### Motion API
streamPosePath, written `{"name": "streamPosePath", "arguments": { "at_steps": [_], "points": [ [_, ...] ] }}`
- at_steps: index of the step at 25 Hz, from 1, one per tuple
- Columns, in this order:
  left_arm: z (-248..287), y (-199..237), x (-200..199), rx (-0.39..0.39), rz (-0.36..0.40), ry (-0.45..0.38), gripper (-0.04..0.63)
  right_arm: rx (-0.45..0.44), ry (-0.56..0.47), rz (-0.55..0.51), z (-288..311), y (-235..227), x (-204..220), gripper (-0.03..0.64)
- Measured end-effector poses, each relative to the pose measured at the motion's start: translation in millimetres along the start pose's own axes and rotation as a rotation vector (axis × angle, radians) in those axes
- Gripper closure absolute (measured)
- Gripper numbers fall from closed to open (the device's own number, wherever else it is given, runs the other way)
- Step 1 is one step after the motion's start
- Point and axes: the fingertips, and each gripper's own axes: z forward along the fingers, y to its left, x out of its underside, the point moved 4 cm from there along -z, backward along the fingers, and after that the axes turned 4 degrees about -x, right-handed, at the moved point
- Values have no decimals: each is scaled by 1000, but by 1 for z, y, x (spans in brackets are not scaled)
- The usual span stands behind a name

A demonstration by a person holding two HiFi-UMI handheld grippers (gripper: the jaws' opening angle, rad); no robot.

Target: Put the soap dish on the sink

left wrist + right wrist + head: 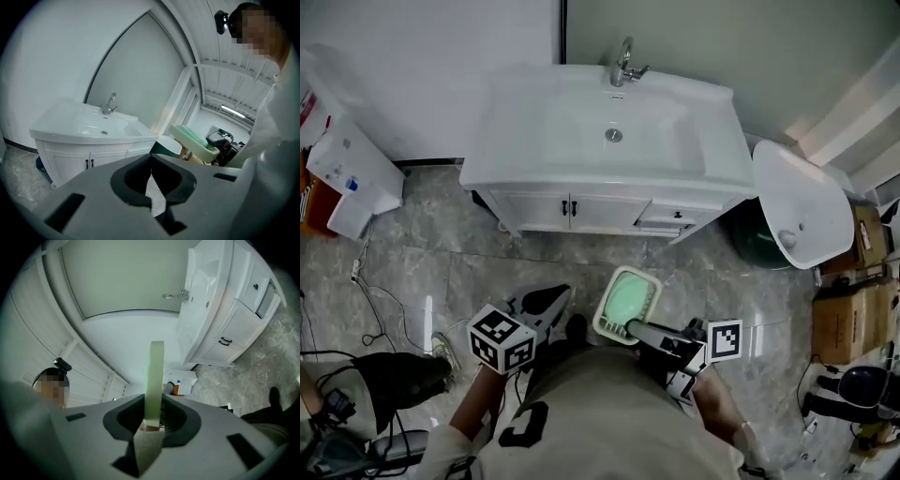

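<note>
Presently the soap dish (630,300) is pinched by its near rim in the right tongs (631,327), which are closed on it and rolled sideways with the hand about level, presumably so that the dish is carried face-up. It is held in the air at five o'clock of the head view, well short of the sink (516,150) at twelve o'clock. The left tongs (551,298), at seven o'clock, are closed with nothing between them and are tipped slightly downward, apparently idle.
</note>
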Motion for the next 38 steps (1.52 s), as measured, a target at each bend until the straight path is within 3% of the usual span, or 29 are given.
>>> {"name": "streamPosePath", "arguments": {
  "at_steps": [9, 22, 31, 38],
  "points": [
    [50, -63, -9, 39, -12, -16, 575, -28, -81, 5, -79, 6, -11, 541],
    [109, -142, 0, 44, 42, 16, 575, -18, -116, 29, -171, 6, -16, 543],
    [118, -161, 2, -52, 17, -8, 575, -78, -70, 61, -205, 6, -18, 544],
    [110, -156, 2, -122, -8, -8, 575, -69, -123, 72, -210, -5, -30, 543]
  ]
}}
